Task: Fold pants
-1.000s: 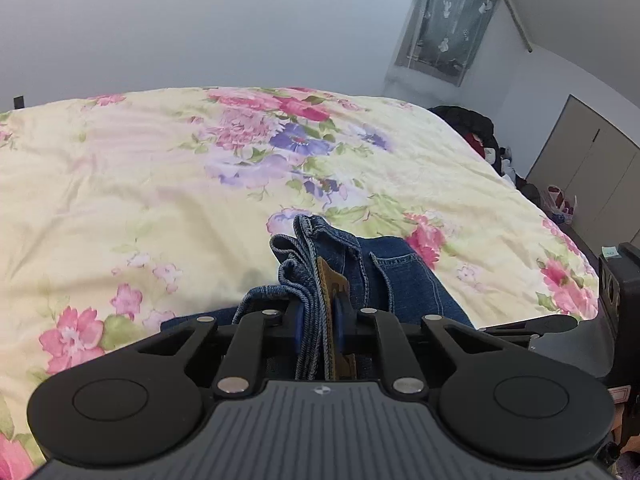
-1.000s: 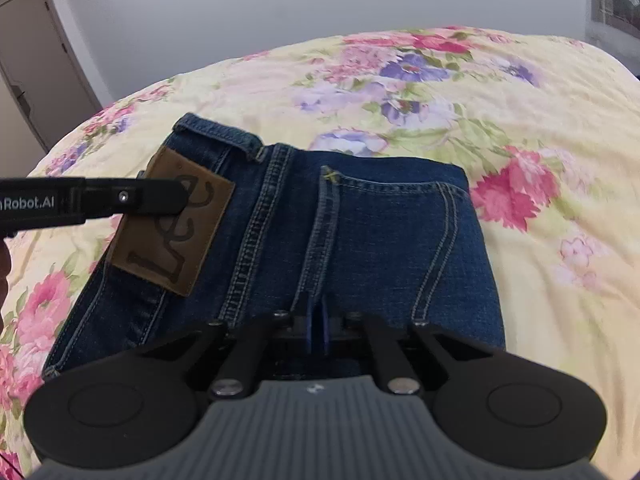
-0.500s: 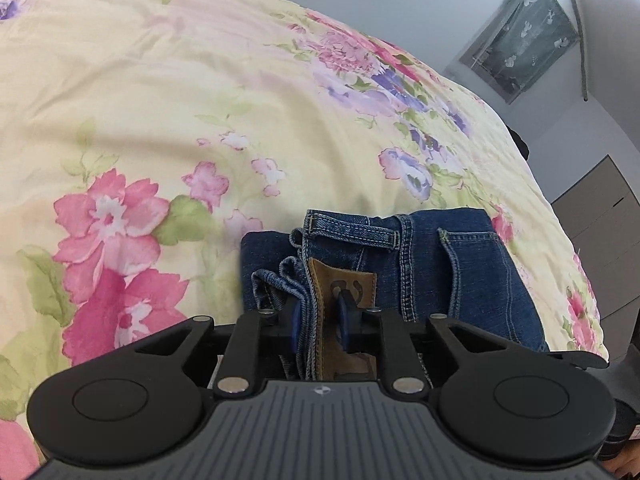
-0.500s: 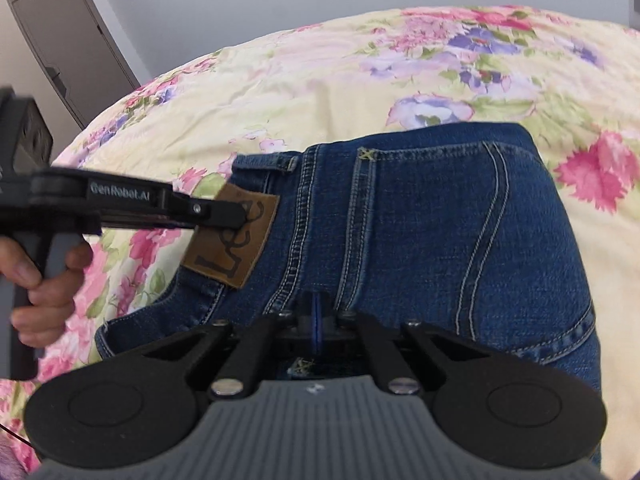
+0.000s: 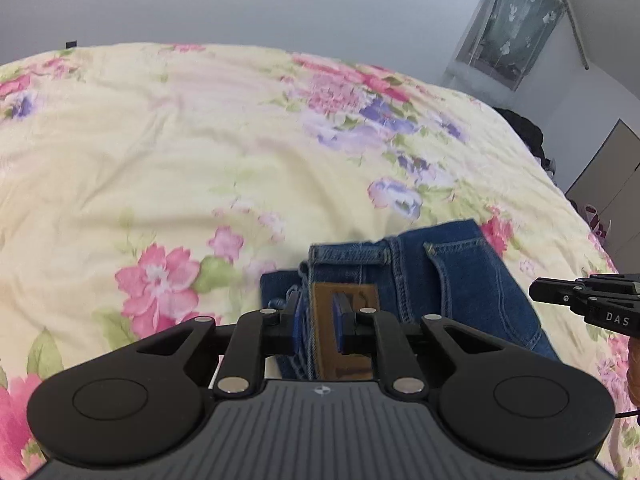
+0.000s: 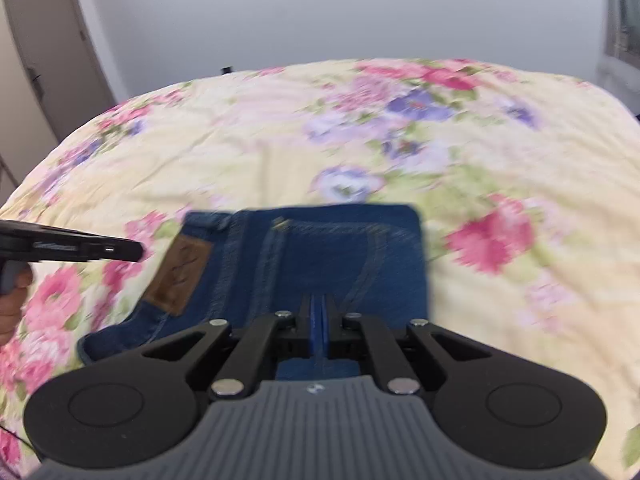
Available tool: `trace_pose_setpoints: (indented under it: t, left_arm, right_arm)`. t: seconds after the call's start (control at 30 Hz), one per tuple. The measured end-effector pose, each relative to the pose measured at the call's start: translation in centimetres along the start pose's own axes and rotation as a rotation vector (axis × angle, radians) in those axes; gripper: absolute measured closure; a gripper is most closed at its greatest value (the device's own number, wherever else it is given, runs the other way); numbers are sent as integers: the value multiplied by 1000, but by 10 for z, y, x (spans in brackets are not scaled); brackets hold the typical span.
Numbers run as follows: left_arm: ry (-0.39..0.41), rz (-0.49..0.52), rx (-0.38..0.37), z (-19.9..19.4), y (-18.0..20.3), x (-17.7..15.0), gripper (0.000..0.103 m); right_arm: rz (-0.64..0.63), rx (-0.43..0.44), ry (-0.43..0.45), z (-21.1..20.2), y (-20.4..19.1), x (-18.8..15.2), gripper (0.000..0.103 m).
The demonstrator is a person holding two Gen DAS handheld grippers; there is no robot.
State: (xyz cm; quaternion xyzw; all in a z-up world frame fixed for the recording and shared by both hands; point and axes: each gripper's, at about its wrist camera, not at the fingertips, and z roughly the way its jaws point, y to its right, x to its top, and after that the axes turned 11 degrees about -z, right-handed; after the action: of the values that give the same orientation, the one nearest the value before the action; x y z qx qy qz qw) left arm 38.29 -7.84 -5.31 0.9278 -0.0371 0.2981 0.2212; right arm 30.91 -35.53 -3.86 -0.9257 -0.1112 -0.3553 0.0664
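Blue jeans [image 5: 452,280] lie folded on the floral bedspread [image 5: 200,168], waistband and brown leather patch [image 5: 348,292] toward me. My left gripper [image 5: 318,312] has its jaws parted around the patch edge of the waistband, with a gap at the patch. In the right wrist view the jeans [image 6: 320,256] lie flat, and the left gripper [image 6: 136,250] appears beside the patch [image 6: 180,276], apart from it. My right gripper [image 6: 318,320] has its blue pads pressed together above the jeans' near edge; whether cloth is between them is unclear.
The bedspread [image 6: 400,140] fills both views. A grey curtain [image 5: 516,36] hangs at the far right, dark clothes [image 5: 528,132] and a cabinet [image 5: 608,184] stand beside the bed. A door [image 6: 44,48] is at the left.
The left gripper has opened and drawn back from the waistband patch. Both grippers have lifted and pulled back; the jeans now lie flat on the bed.
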Motion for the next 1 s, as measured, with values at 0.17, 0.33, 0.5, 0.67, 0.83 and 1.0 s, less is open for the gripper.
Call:
trace_pose_setpoints:
  t: [0.17,0.33,0.5,0.67,0.83,1.0]
  left_arm:
    - [33,50,21,29,27,7,87]
    - [2,33,47,66,15,-5,93]
    - [-35,5,54,83,-1,-5,97]
    - [-30,64,119,72,15,-8,97]
    - [-22,147,76,29,34,-38,97]
    - [-39,202,47,-11,46,-76,97]
  right_arm:
    - [-1,-85,14,14,29,16,103]
    - [38,-67,26,52,40,24,103]
    - [66,-62,-68,99,44,18,103]
    - [86,-49,-91,95,43,15,103]
    - [74,-19,-84,45,34,-7,103]
    - [32,-27,-69,-12,18,-47,103]
